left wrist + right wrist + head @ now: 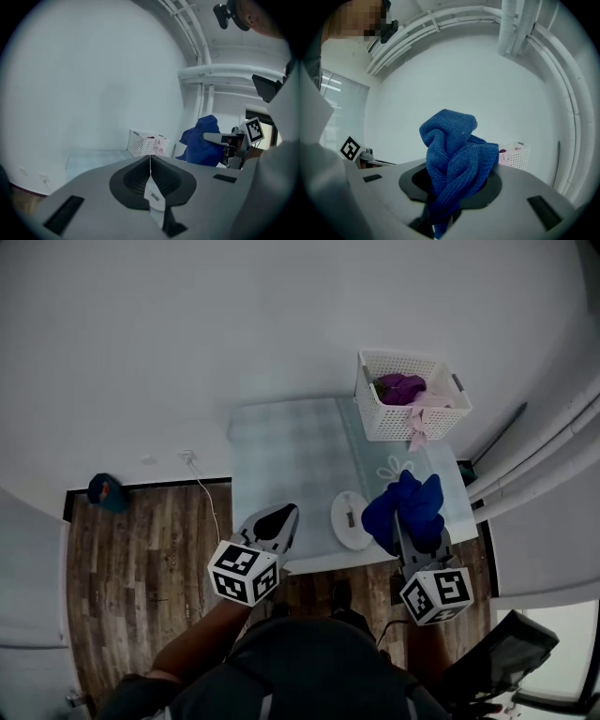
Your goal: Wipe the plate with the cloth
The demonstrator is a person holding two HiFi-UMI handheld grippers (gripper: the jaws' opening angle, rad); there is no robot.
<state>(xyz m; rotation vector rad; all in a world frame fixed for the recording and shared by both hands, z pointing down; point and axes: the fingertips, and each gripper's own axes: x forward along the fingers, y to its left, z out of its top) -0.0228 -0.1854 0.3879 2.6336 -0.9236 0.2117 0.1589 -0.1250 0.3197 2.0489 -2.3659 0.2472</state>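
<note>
- Done so far, as I judge it: the cloth [457, 164] is picked up. The right claw [410, 542] has its jaws clamped on the cloth's lower folds, and the rest stands up ahead of the jaws in a loose bundle.
- Left to do: the wiping itself. No view shows the cloth pressed on the plate [352, 519].
- The plate lies flat at the near edge of the table [281, 456], just left of the right claw's tip and to the right of the left claw [281, 518].
- The left claw's jaws are pressed together with nothing between them, and it is not steadying the plate.
- The plate looks white, smooth and shallow, with a small grey mark near its middle. Whether it is dirty I cannot tell.
- The cloth is deep blue, thick and knitted-looking, and crumpled rather than folded.
</note>
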